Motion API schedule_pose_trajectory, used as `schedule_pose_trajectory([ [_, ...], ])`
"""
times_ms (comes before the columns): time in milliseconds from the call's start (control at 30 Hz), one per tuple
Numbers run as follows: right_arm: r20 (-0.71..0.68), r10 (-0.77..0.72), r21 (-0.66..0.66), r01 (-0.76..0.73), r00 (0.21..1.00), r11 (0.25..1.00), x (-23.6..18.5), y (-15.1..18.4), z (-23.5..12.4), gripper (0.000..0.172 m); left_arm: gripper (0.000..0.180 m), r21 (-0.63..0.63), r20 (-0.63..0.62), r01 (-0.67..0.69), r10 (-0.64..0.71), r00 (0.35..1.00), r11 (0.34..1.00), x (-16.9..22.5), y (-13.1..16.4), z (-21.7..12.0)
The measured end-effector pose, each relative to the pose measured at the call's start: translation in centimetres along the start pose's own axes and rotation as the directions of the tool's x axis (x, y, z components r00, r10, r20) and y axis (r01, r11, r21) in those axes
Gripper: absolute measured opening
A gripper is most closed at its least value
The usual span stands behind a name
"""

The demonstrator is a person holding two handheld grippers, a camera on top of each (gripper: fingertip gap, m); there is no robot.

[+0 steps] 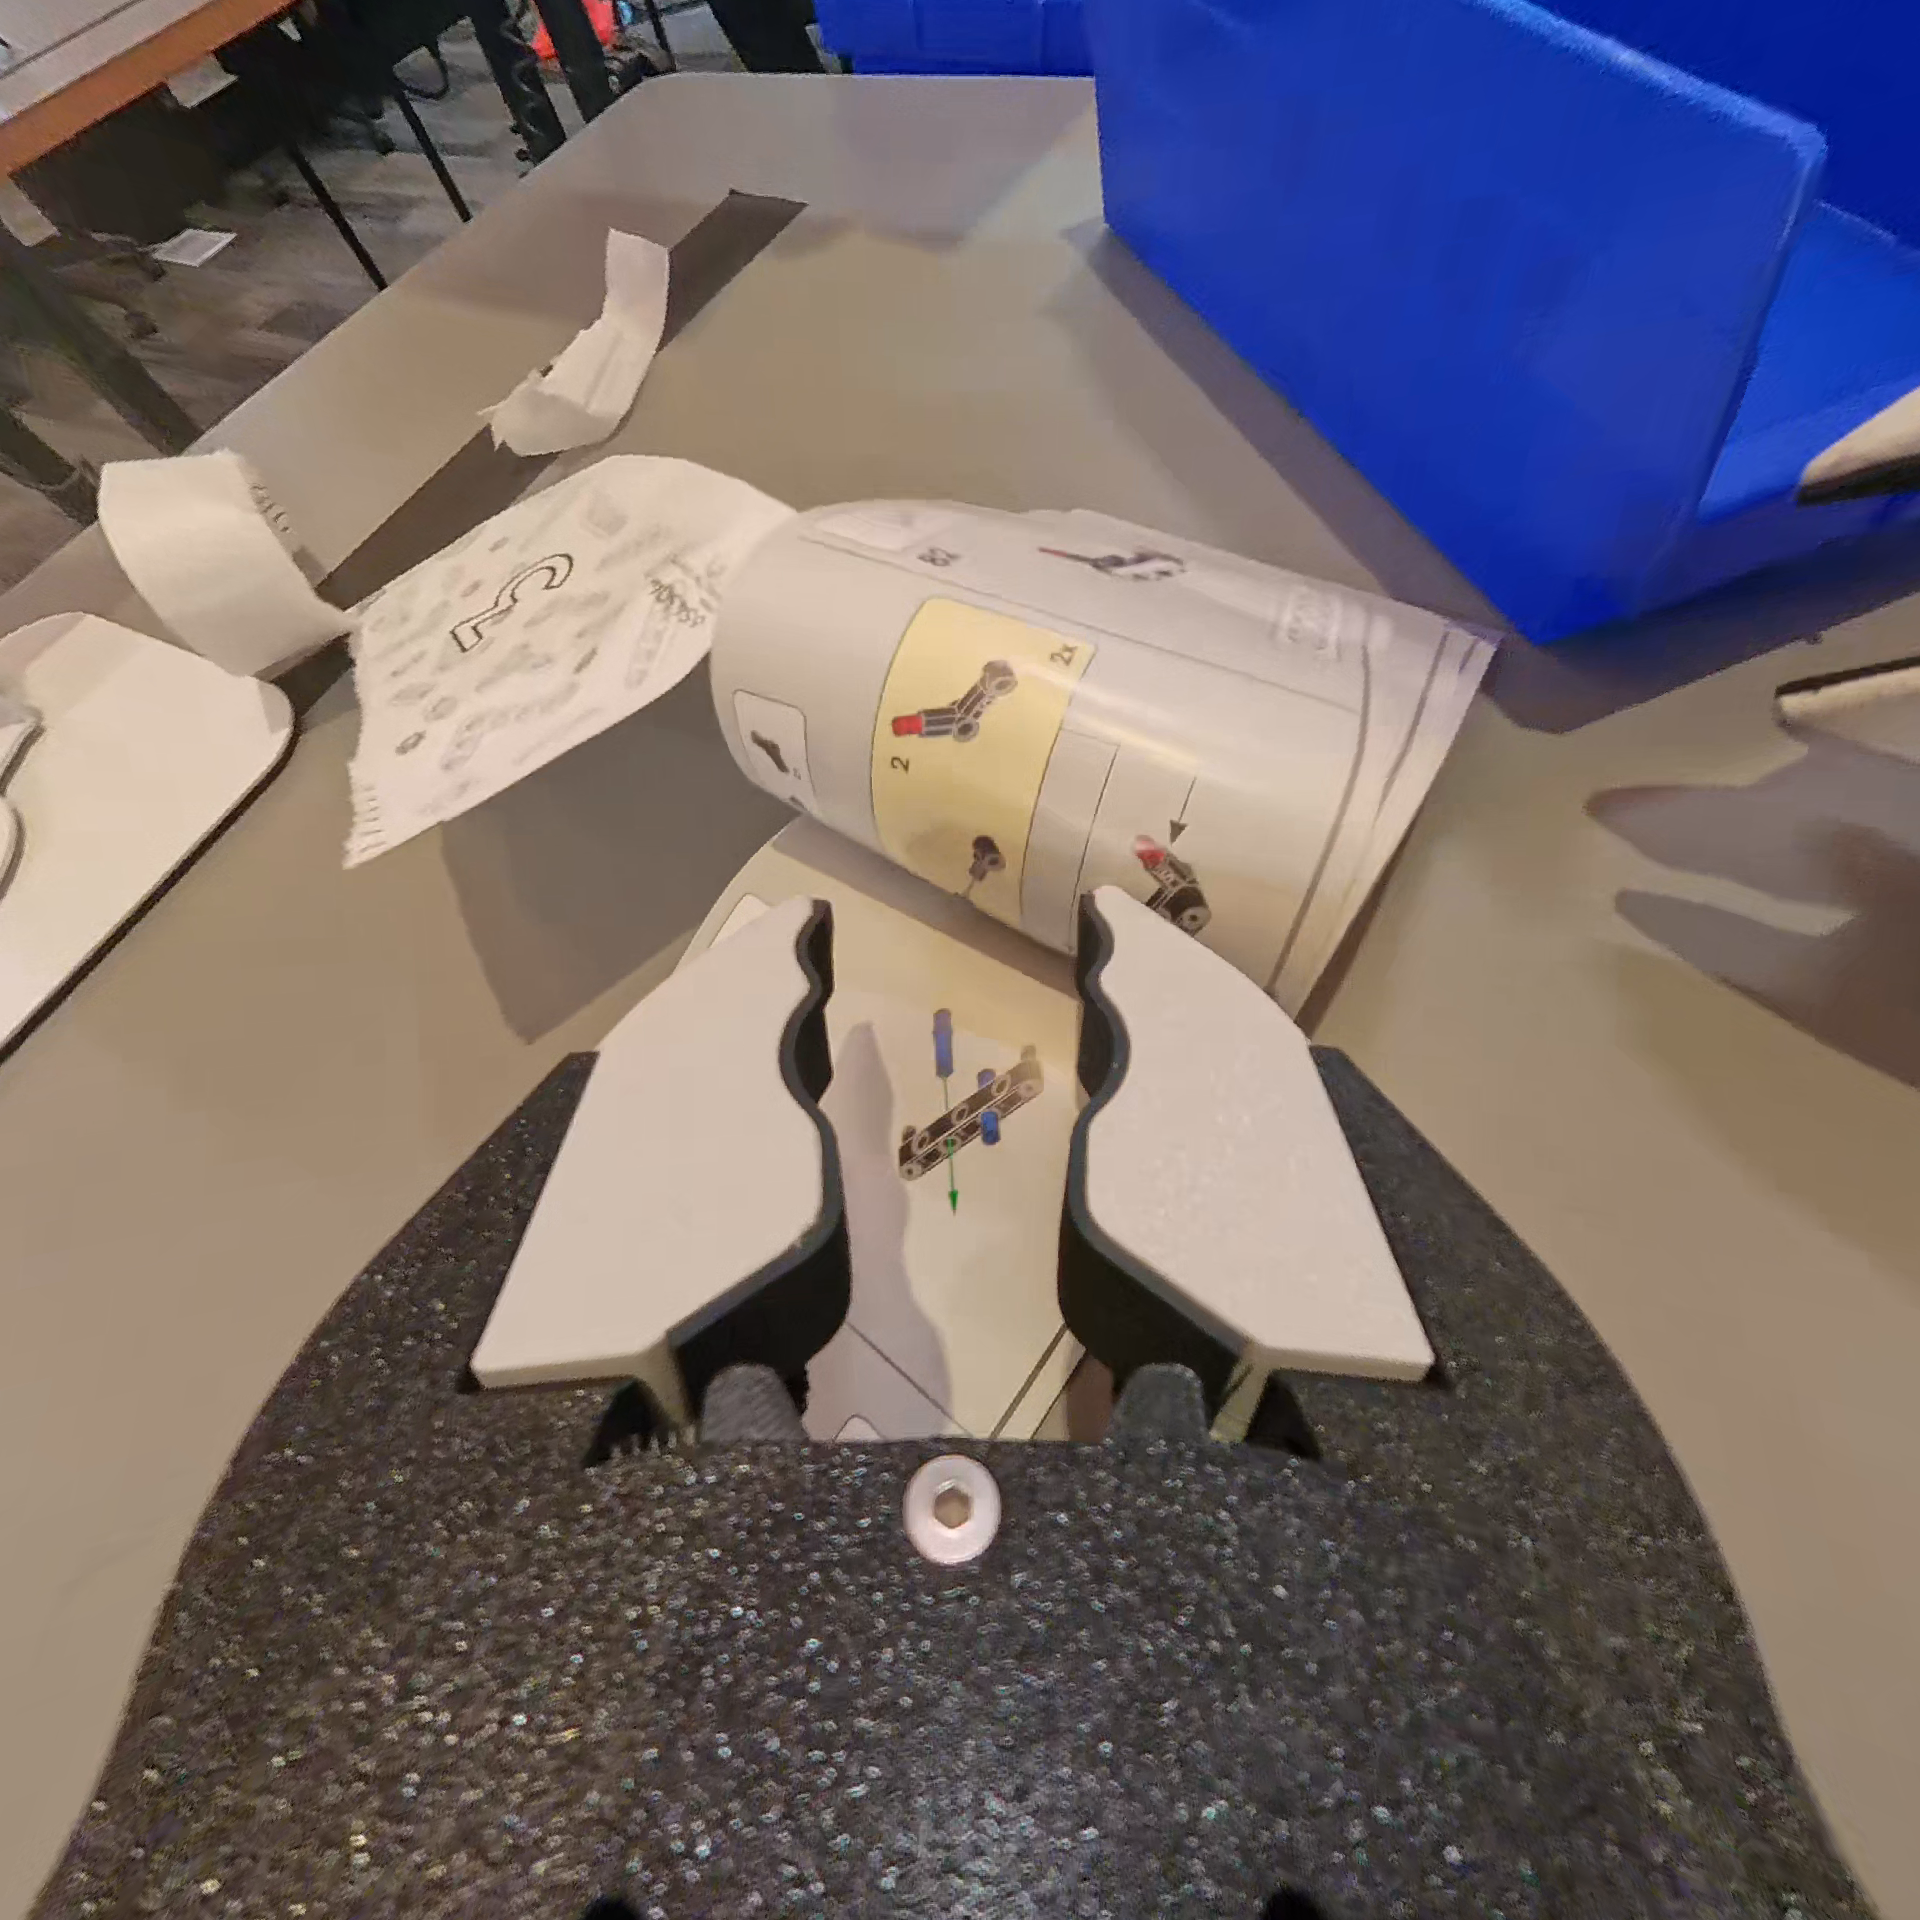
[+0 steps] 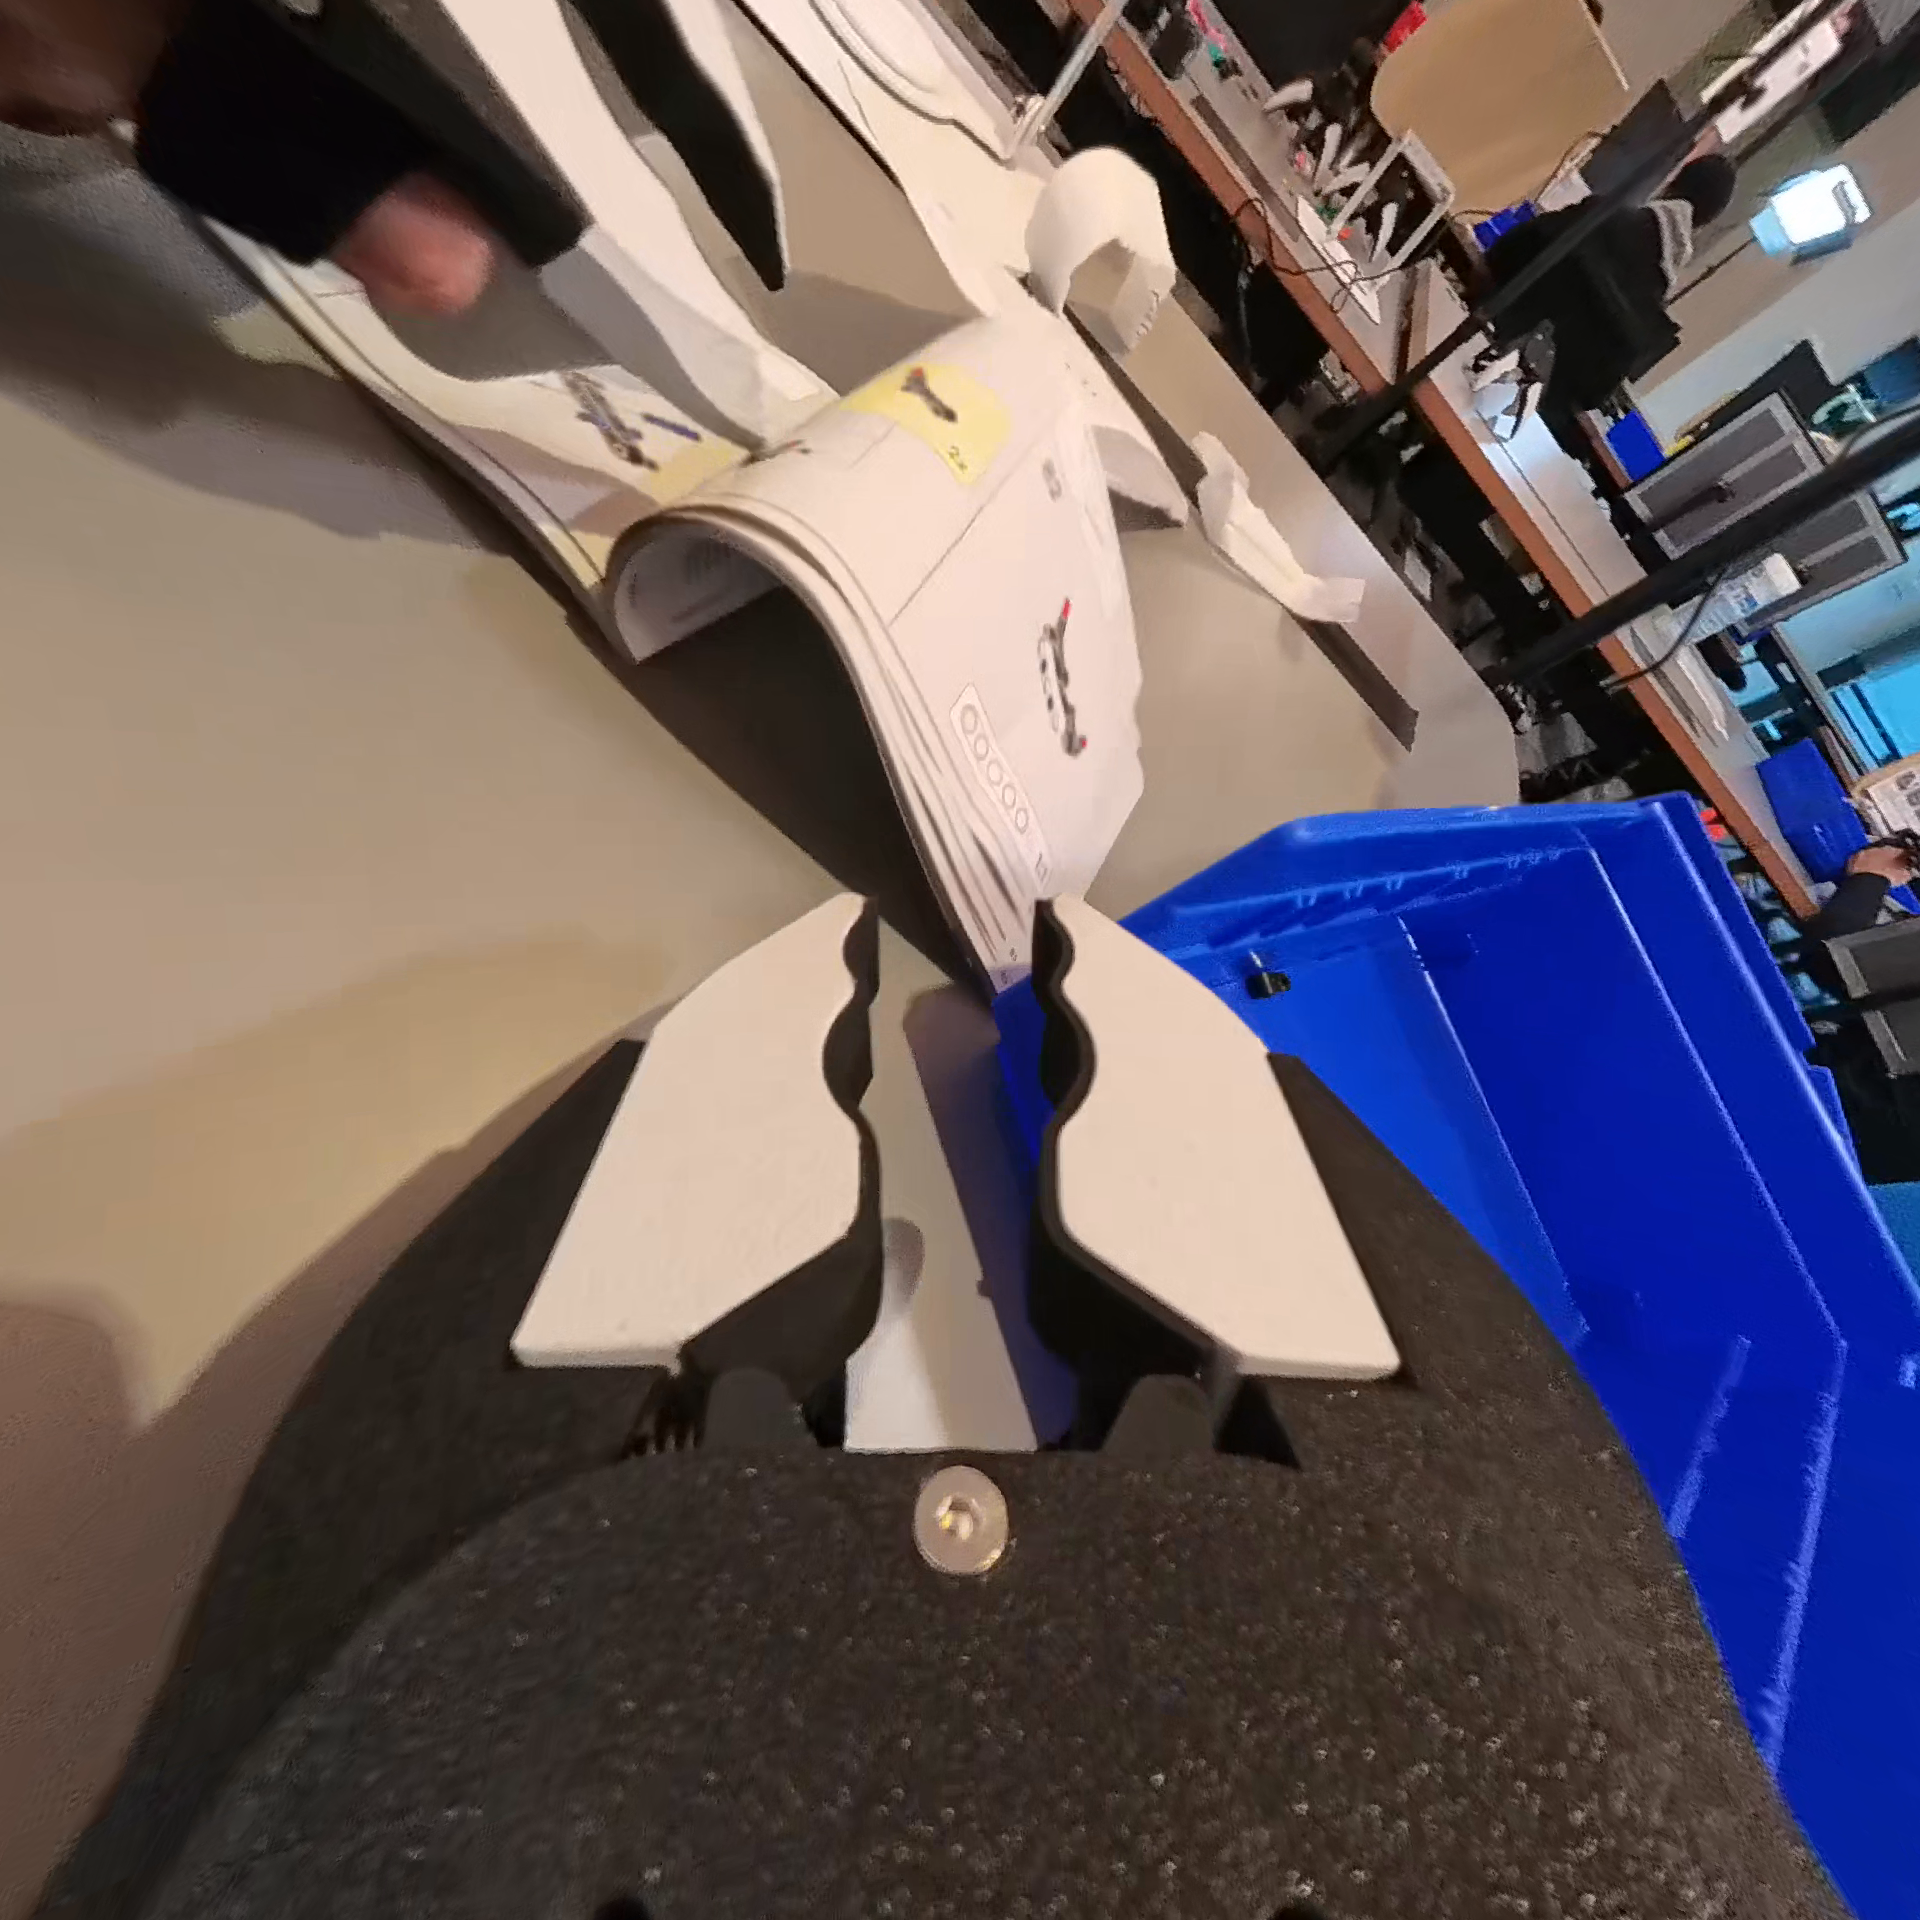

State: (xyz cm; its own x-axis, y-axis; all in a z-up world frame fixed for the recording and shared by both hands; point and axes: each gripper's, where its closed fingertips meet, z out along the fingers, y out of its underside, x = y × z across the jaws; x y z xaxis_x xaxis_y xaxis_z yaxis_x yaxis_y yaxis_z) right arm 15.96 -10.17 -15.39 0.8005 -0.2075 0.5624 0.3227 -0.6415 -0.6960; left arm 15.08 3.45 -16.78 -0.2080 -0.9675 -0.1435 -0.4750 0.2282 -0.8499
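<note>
Open right gripper [image 2: 954,935], booklet [image 2: 997,644] corner partly hidden.

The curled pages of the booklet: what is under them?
Under the arched pages lie a rolled inner page, dark shadow and bare table. The arch covers anything deeper inside.

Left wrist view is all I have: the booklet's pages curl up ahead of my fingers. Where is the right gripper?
Observer: The right gripper is at the fanned free edge of the booklet, with its fingers apart and not clamping the pages.
Operator: Anything under the curl?
Observer: Only shadow shows there; the pages arch clear of the table.
Operator: And the bin?
Observer: The blue bin has its rim directly beyond that gripper's right-hand finger.
</note>
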Motion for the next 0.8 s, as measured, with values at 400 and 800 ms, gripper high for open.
schedule_pose_trajectory([
  [400, 0.074, -0.012, 0.091, 0.005, 0.997, 0.996, -0.4, 0.4, -0.1, 0.028, 0.048, -0.015, -0.022, 0.003, -0.004, 1.0, 1.0, 0.0, -1.9, 0.9],
  [800, 0.249, -0.069, 0.22, 0.013, 0.966, 0.976, -4.0, -3.2, -1.0, 0.028, 0.065, 0.124, 0.066, 0.18, -0.189, 0.98, 0.976, -2.0, 0.3, -11.7],
])
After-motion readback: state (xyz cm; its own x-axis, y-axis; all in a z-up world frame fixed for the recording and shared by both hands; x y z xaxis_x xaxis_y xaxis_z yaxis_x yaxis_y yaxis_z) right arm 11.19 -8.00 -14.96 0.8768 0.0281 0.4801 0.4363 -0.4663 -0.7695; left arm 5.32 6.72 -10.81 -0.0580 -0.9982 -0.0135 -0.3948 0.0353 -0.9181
